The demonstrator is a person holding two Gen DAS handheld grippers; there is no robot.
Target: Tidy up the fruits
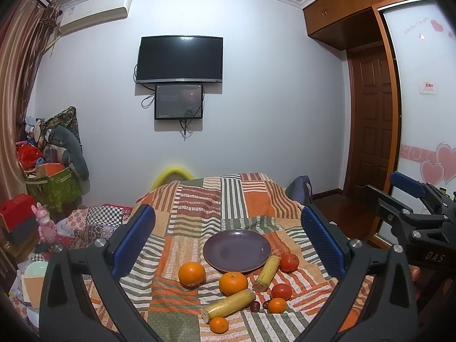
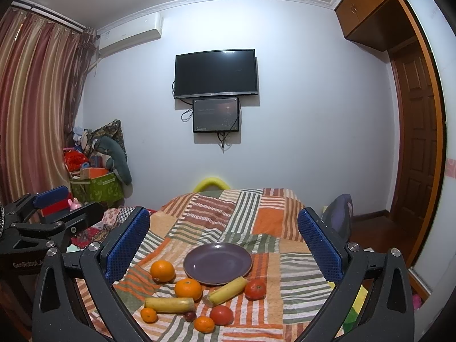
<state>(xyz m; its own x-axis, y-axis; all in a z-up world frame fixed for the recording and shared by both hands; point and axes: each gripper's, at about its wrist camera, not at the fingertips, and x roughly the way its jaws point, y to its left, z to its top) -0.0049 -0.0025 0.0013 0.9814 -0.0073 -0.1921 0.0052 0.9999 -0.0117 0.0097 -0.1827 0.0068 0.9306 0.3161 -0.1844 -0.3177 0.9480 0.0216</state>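
Pink toy [image 1: 47, 223] shows fully only beside left gripper [image 1: 228, 239].

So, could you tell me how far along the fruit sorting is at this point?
Nothing looks done: the purple plate is bare. Nothing is in hand; the left tool and right tool are open above the blanket. Left on it: four oranges, two tomatoes, two banana pieces and small dark fruits.

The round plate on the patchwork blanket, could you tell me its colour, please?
The round plate is dull purple, clearest in the right wrist view.
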